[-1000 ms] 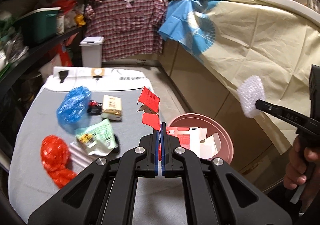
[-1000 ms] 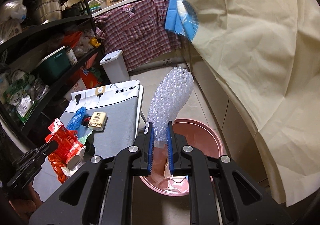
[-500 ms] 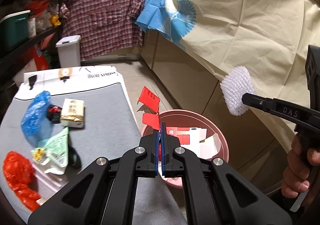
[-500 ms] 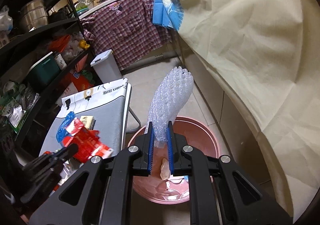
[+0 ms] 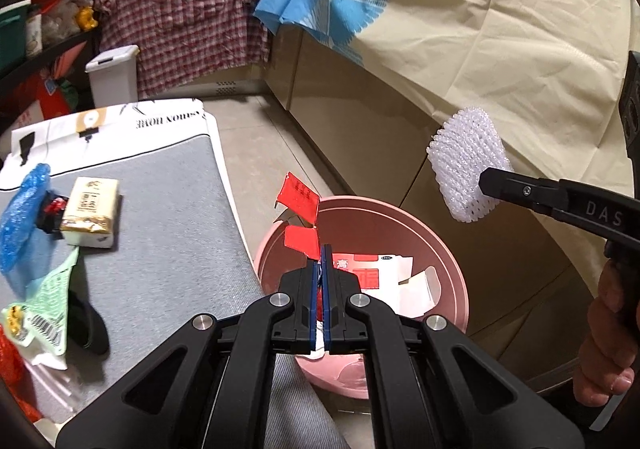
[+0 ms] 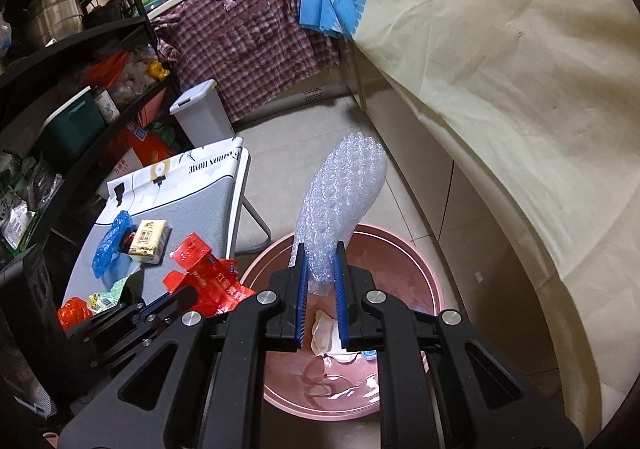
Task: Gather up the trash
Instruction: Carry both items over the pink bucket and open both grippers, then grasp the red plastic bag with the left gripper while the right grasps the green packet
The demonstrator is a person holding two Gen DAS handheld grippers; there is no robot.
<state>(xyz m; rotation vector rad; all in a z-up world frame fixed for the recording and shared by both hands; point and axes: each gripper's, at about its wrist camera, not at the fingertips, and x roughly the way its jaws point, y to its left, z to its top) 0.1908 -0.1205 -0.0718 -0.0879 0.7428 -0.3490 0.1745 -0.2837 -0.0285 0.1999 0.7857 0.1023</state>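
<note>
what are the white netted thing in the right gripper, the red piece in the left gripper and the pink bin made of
White netted thing: likely foam plastic mesh, translucent, with an open cell pattern.
Red piece: looks like printed cardboard packaging, glossy red outside, grey inside, with creased flaps and torn edges.
Pink bin: probably moulded plastic, smooth with a soft sheen along the rim.

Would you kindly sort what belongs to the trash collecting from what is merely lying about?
Job: torn red carton in left gripper; white foam net sleeve in right gripper; pink round basin.
Lying about: white lidded bin; plaid shirt.
</note>
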